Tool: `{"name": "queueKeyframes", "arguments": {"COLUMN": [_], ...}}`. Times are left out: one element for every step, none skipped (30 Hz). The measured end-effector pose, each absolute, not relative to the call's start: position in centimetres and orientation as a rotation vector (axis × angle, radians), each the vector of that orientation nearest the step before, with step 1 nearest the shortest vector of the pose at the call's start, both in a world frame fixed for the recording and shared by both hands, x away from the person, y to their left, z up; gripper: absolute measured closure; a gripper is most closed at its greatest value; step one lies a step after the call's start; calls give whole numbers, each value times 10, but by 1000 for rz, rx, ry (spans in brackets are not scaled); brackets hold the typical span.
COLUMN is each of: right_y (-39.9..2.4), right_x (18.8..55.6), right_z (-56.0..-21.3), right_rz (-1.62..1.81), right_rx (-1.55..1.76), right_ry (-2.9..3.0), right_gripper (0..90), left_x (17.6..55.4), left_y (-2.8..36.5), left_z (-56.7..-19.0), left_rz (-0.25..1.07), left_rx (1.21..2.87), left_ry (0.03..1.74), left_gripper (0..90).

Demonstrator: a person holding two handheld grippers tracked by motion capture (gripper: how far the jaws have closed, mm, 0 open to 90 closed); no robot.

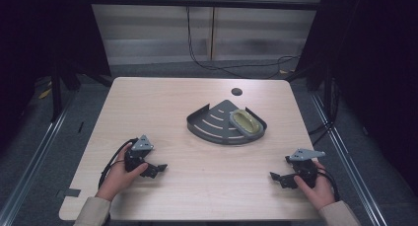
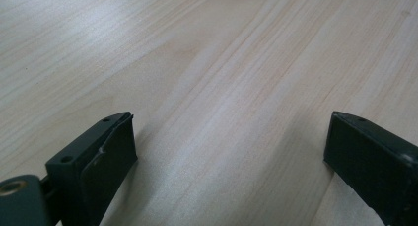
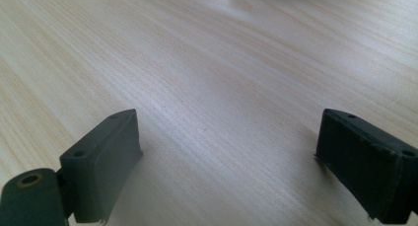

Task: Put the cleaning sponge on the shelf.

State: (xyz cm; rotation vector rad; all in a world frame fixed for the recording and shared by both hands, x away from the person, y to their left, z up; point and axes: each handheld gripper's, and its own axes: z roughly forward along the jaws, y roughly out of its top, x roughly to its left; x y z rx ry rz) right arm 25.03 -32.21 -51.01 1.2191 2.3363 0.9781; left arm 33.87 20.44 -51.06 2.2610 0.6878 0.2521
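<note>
Pale wood counter: bare near the person.
Left tool: jaws spread, resting low on the counter, holding nothing.
Grey corner rack: mid-counter, well apart from both tools.
Yellowish dish: lying in the rack's right side, untouched.
Right tool: jaws spread, empty.
Progress: seemingly nothing begun; reaching and grasping remain.

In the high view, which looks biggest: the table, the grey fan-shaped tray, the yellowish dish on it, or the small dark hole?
1. table
2. grey fan-shaped tray
3. yellowish dish
4. small dark hole
</note>
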Motion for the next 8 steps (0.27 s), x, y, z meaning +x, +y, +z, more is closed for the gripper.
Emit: {"name": "queueKeyframes", "arguments": {"right_y": [-322,-322,-322,-322,-322,-322,-323,-323], "right_x": [250,250,250,250,250,250,250,250], "right_z": [-510,-510,-510,-510,-510,-511,-511,-511], "right_rz": [978,981,983,980,981,986,990,990], "right_rx": [1220,1219,1218,1218,1217,1216,1211,1211], "right_ry": [2337,2337,2337,2336,2336,2334,2332,2332], "right_gripper": [87,87,87,87,87,87,88,88], "left_x": [339,339,339,339,339,339,339,339], "left_y": [205,205,204,204,204,204,204,204], "left_z": [-510,-510,-510,-511,-511,-511,-511,-511], "left_rz": [258,258,255,252,251,250,250,250], "left_rx": [2264,2264,2263,2261,2261,2262,2262,2262], "left_ry": [685,685,687,688,687,688,687,687], "left_gripper": [50,50,50,50,49,48,47,46]}}
